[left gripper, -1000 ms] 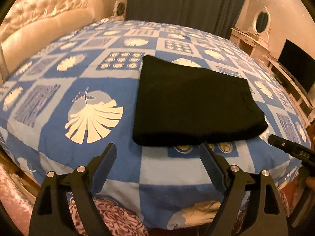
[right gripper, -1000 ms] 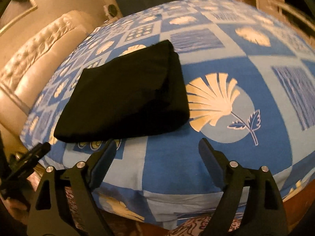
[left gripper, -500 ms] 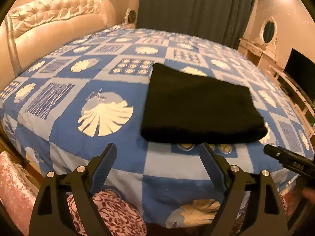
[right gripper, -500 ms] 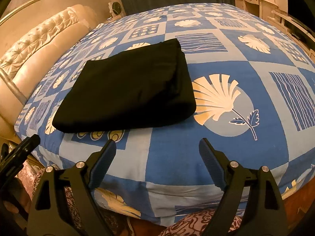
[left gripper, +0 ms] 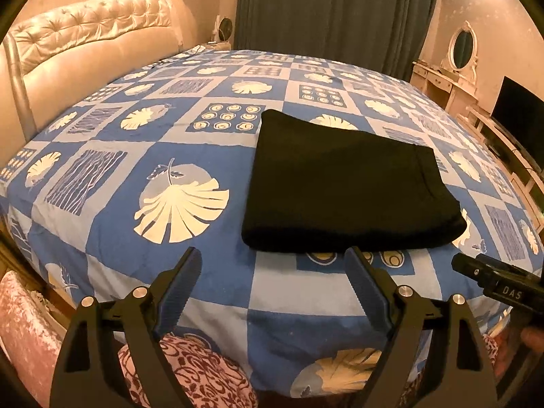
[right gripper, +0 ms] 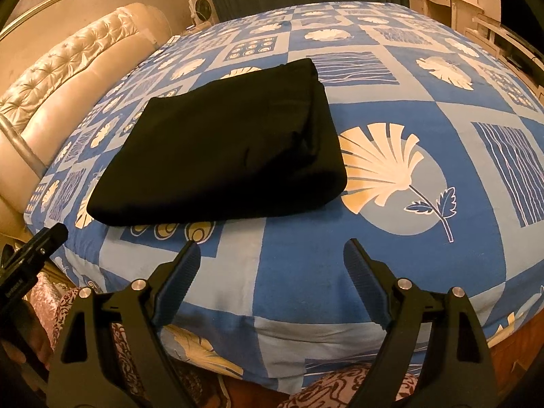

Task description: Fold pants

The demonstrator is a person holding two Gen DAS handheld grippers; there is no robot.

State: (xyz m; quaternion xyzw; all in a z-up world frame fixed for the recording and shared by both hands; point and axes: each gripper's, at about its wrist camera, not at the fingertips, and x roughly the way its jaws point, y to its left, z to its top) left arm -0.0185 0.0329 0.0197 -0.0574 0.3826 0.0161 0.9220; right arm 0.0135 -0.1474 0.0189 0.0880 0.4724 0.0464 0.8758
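Observation:
Black pants (left gripper: 346, 187) lie folded into a flat rectangle on the blue patterned bedspread (left gripper: 170, 156), near the bed's front edge. They also show in the right wrist view (right gripper: 224, 146). My left gripper (left gripper: 272, 265) is open and empty, held above the front edge, just short of the pants. My right gripper (right gripper: 272, 258) is open and empty, in front of the pants' right end. The right gripper shows at the right of the left wrist view (left gripper: 496, 282); the left gripper shows at the left of the right wrist view (right gripper: 30, 255).
A cream tufted headboard (left gripper: 88, 44) stands at the left. Dark curtains (left gripper: 333, 10) hang behind the bed. A white dressing table with an oval mirror (left gripper: 459, 51) and a dark screen (left gripper: 520, 115) stand at the right. Patterned pink cloth (left gripper: 204, 374) lies below the bed edge.
Both grippers have drawn back and up from the bed, so more of the bed and room shows. The folded pants have not moved. Both grippers stay open.

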